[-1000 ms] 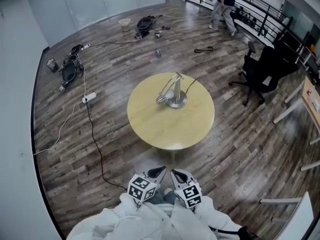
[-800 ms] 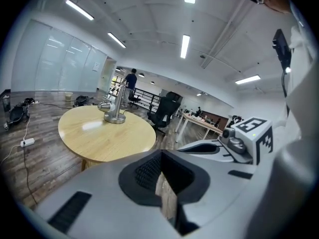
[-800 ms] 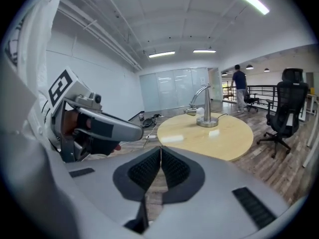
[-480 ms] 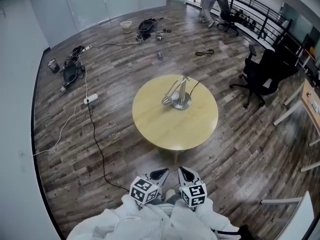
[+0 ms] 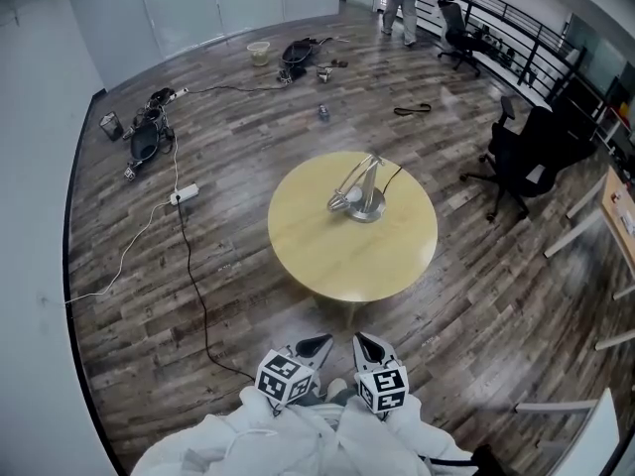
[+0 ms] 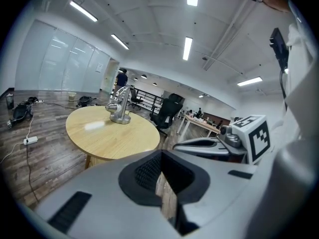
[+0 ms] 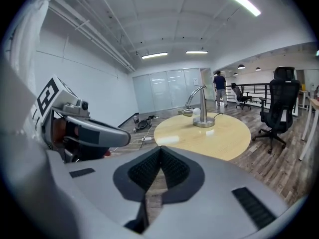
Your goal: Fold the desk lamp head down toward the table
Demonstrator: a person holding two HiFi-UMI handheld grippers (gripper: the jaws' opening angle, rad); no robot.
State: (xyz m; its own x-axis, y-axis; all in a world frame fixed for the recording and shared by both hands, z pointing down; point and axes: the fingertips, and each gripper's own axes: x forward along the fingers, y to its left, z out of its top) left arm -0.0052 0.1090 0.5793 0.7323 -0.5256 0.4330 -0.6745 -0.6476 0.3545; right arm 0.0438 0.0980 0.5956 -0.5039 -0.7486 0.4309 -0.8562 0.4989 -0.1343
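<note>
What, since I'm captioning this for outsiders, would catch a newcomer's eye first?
A round yellow table stands mid-floor, with a silver desk lamp on its far side, head drooping. At the bottom edge, the left gripper and right gripper sit side by side, shut and empty, well short of the table.

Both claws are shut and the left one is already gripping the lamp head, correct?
No. The left claw is shut on nothing: the left gripper view shows the desk lamp on the round table ahead, apart from it. The right claw is shut too.
</note>
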